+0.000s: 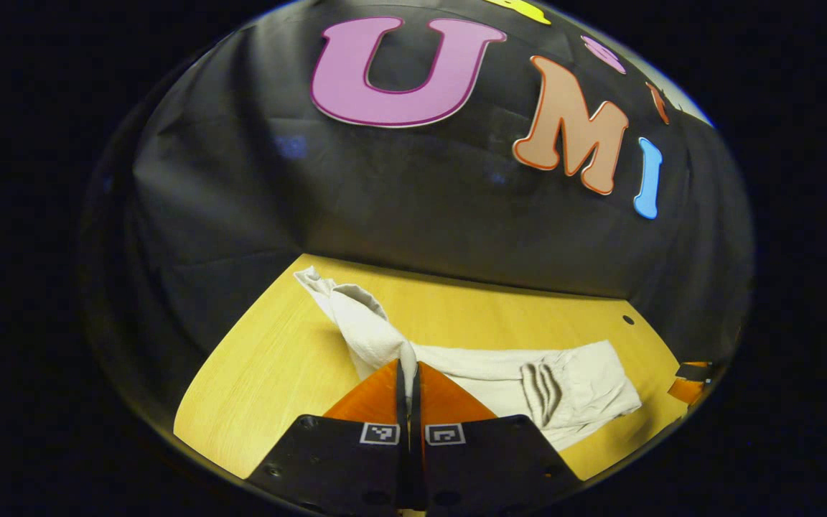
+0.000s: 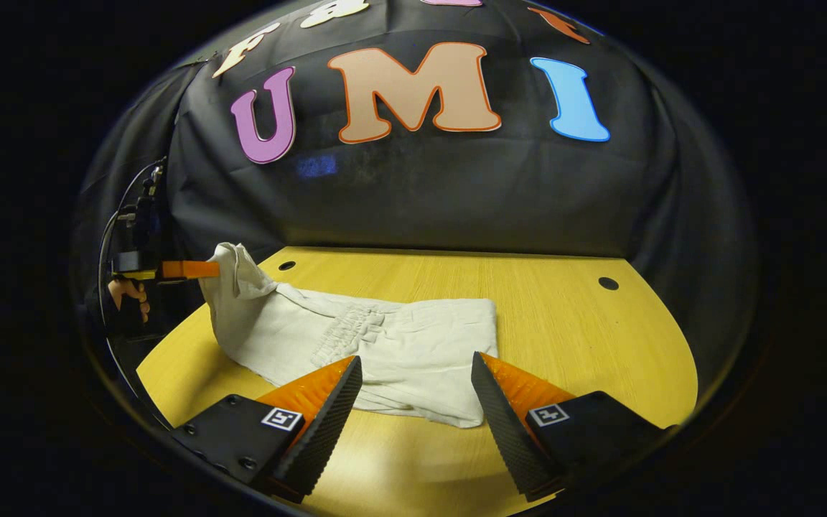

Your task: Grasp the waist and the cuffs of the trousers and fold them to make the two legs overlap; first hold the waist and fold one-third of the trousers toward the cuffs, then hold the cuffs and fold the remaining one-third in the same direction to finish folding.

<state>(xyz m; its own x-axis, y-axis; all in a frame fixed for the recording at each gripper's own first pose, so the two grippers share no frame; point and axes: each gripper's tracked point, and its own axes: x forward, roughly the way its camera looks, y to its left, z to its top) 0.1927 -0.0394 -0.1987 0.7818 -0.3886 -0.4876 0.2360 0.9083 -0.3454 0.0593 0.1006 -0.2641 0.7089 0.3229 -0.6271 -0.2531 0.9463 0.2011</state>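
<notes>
Trousers [image 2: 377, 345] lie on the table [image 2: 564, 316], one end lifted at 9 o'clock by the left gripper [image 1: 408, 373], fingers pinching the cloth. Right gripper [image 2: 417, 391] hovers at 6 o'clock, fingers spread.

Off-white trousers [image 2: 385, 345], yellow wood-grain table [image 2: 564, 316]
</notes>
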